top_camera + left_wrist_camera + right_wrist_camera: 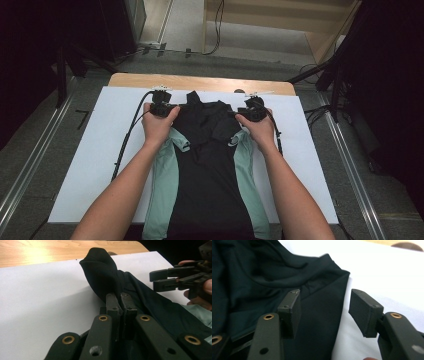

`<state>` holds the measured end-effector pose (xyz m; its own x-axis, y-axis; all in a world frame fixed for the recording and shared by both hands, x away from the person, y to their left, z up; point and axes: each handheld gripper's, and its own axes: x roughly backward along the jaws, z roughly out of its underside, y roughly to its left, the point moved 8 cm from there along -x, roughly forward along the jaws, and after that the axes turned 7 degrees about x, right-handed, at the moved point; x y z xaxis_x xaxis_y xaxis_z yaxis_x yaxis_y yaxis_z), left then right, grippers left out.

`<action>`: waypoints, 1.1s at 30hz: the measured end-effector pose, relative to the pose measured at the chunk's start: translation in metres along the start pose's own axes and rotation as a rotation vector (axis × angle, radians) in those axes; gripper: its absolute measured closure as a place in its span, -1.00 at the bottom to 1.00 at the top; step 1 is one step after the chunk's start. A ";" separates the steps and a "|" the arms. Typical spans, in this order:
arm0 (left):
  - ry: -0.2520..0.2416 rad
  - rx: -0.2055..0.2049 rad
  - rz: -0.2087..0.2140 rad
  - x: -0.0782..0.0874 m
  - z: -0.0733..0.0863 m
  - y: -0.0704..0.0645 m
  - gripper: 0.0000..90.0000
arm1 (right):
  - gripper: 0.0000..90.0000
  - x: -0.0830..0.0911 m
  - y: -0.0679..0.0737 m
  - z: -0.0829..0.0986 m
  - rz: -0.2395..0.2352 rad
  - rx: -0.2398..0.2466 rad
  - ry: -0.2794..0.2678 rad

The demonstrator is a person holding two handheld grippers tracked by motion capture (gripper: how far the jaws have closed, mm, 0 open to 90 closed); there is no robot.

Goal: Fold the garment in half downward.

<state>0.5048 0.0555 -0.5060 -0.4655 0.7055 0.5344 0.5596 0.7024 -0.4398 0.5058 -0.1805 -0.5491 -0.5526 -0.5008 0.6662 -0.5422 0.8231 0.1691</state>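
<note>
Now left gripper [121, 302] clamped on shirt [140, 297], right gripper [324, 312] agape w/ nothing.

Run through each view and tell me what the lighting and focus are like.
High view: white sheet evenly lit, surroundings dark. Left gripper view: warm glare on the wooden tabletop; nearest links of the left gripper soft. Right gripper view: white sheet bright, black garment dim, right gripper open.

It looks like a lab or recording studio rather than a home: a white-covered table [90, 165] with a wooden edge [200, 81] stands between metal floor rails [30, 167], with dark curtains [30, 55], black stand legs [320, 75] and loose cables [217, 25] on the grey floor.
</note>
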 end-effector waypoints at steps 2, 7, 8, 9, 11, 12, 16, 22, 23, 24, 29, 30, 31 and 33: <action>0.000 0.000 0.002 0.000 0.000 0.000 0.94 | -0.06 -0.005 -0.001 0.001 -0.005 -0.011 0.021; -0.002 0.004 0.009 0.000 0.000 0.000 0.94 | -0.04 -0.012 -0.002 0.003 -0.004 -0.013 0.048; -0.003 0.005 0.010 0.000 0.000 0.000 0.94 | -0.02 -0.013 -0.003 0.004 -0.003 -0.011 0.051; -0.004 0.005 0.011 0.000 0.000 -0.001 0.94 | 0.00 -0.015 -0.003 0.005 -0.004 -0.012 0.056; -0.003 0.003 0.011 0.000 0.000 0.000 0.94 | 0.07 -0.017 -0.003 0.007 -0.011 -0.014 0.058; -0.002 0.002 0.011 0.000 0.000 0.000 0.94 | 0.09 -0.018 -0.003 0.008 -0.018 -0.012 0.060; -0.003 0.001 0.009 0.001 0.000 0.000 0.94 | 0.17 -0.019 0.002 0.010 -0.047 -0.007 0.059; -0.002 -0.003 0.006 0.001 0.002 0.000 0.94 | 0.60 -0.020 0.010 0.011 -0.033 0.068 0.082; -0.002 -0.002 0.006 0.001 0.002 0.000 0.94 | 0.70 -0.020 0.011 0.012 -0.032 0.074 0.087; -0.002 -0.001 0.006 0.002 0.002 0.001 0.94 | 0.79 -0.020 0.011 0.012 -0.038 0.088 0.092; -0.006 -0.004 0.000 0.004 0.001 0.003 0.94 | 0.86 -0.018 0.013 0.012 -0.058 0.077 0.095; -0.011 -0.005 -0.003 0.005 0.000 0.003 0.94 | 0.86 -0.016 0.014 0.011 -0.053 0.076 0.088; -0.013 -0.004 -0.008 0.007 -0.001 0.003 0.94 | 0.87 -0.014 0.013 0.009 -0.048 0.082 0.075; -0.026 0.005 -0.010 0.010 -0.004 0.005 0.94 | 0.87 -0.009 0.014 0.004 -0.046 0.081 0.045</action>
<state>0.5059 0.0657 -0.5002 -0.4884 0.7009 0.5198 0.5515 0.7096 -0.4385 0.5013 -0.1657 -0.5556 -0.4979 -0.5233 0.6916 -0.6169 0.7742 0.1418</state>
